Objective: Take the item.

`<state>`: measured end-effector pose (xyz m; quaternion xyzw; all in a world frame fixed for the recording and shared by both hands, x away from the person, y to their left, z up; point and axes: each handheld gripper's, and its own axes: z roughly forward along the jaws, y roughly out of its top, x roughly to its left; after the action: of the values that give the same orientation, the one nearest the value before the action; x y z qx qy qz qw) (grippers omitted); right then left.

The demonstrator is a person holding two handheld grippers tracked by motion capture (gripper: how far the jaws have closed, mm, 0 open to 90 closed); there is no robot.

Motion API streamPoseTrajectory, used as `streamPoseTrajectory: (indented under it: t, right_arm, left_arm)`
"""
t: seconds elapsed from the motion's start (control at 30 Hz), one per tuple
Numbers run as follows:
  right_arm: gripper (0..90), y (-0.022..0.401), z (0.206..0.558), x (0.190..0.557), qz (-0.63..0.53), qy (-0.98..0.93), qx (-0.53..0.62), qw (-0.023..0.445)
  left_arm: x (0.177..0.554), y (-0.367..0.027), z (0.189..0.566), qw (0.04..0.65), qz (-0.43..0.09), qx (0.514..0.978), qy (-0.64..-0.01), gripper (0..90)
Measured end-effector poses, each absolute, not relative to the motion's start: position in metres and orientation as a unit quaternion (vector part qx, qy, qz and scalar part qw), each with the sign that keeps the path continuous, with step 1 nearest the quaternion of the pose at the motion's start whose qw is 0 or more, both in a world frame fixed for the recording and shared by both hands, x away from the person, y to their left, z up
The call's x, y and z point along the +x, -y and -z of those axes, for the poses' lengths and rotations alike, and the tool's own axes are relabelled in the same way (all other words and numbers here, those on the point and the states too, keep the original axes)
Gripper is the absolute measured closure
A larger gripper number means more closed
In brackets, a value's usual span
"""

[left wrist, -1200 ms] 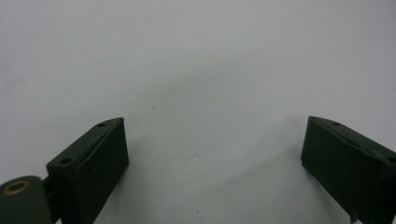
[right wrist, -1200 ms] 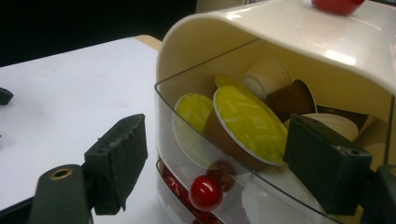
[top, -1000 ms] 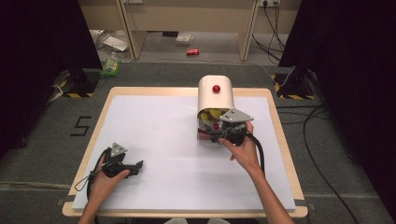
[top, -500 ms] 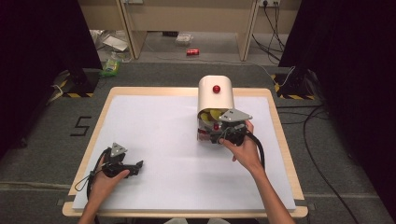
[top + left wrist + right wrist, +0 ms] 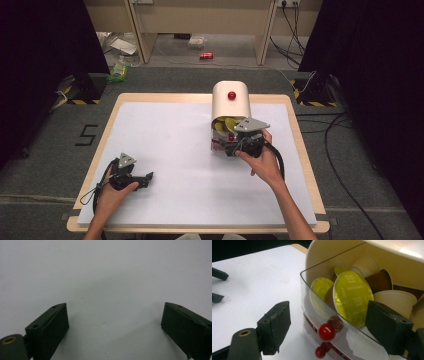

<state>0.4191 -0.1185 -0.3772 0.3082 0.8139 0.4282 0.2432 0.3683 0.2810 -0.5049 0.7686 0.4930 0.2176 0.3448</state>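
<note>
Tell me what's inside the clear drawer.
The clear drawer holds coffee capsules: yellow-green foil lids, white cups and a brown one. Whatever lies deeper is covered by the cream housing.

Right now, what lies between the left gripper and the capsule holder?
In the high view, only bare white table cover lies between the left gripper and the capsule holder.
</note>
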Motion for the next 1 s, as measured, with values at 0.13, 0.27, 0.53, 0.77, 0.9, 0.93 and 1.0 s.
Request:
streamPoseTrajectory:
  t: [0.13, 0.27, 0.53, 0.77, 0.9, 0.93, 1.0]
  right_arm:
    - [22.3, 0.12, 0.377, 0.414, -0.427, -0.816, 0.307, 0.238]
    - [23.1, 0.121, 0.376, 0.411, -0.428, -0.816, 0.308, 0.235]
    - [23.7, 0.121, 0.377, 0.402, -0.425, -0.82, 0.302, 0.235]
    - [24.0, 0.122, 0.377, 0.391, -0.423, -0.824, 0.3, 0.231]
    - [24.3, 0.122, 0.378, 0.385, -0.422, -0.825, 0.297, 0.229]
    - [24.3, 0.123, 0.378, 0.384, -0.422, -0.826, 0.297, 0.227]
    - [24.3, 0.123, 0.379, 0.38, -0.421, -0.827, 0.296, 0.227]
  left_arm:
    - [0.368, -0.281, 0.505, 0.345, -0.218, 0.769, -0.493, 6.8]
    - [0.368, -0.281, 0.505, 0.345, -0.217, 0.769, -0.493, 6.8]
    - [0.368, -0.281, 0.505, 0.345, -0.217, 0.769, -0.493, 6.8]
    - [0.368, -0.281, 0.505, 0.345, -0.217, 0.769, -0.493, 6.9]
    - [0.368, -0.281, 0.505, 0.345, -0.218, 0.768, -0.493, 6.9]
    - [0.368, -0.281, 0.505, 0.345, -0.218, 0.768, -0.493, 6.9]
    - [0.368, -0.281, 0.505, 0.345, -0.218, 0.768, -0.493, 6.9]
